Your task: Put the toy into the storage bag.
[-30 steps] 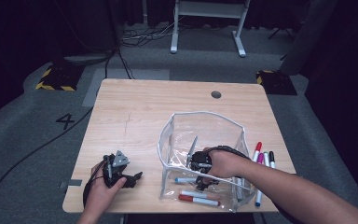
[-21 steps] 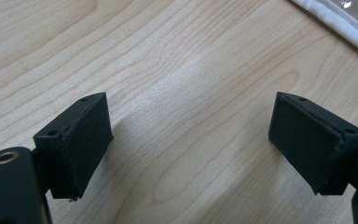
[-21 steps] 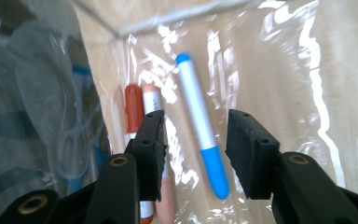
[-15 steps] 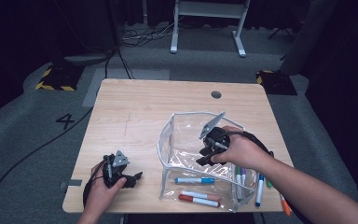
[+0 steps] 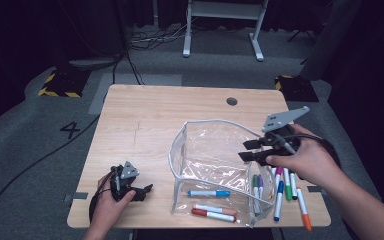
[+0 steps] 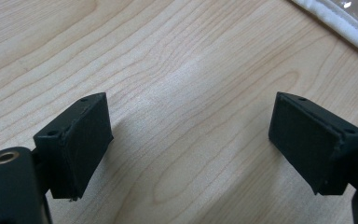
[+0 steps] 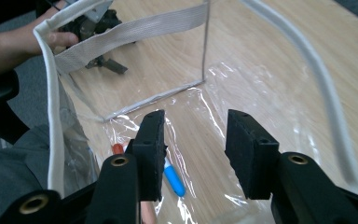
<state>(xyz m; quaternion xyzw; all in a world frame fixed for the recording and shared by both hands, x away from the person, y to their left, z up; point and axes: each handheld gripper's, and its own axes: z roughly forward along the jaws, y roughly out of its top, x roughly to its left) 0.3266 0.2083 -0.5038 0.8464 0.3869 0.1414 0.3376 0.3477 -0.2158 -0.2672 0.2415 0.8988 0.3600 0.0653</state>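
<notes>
Clear plastic pouch with white zipper rim, open, at table centre-right, 3 markers inside. Right gripper at its 3 o'clock, jaws just opening, empty. Left gripper at 8 o'clock, jaws apart, empty.

One clear pouch on the bench. Three markers inside it (blue-capped, red-capped, one pale). Seven more markers lying beside it. Two tools.
</notes>
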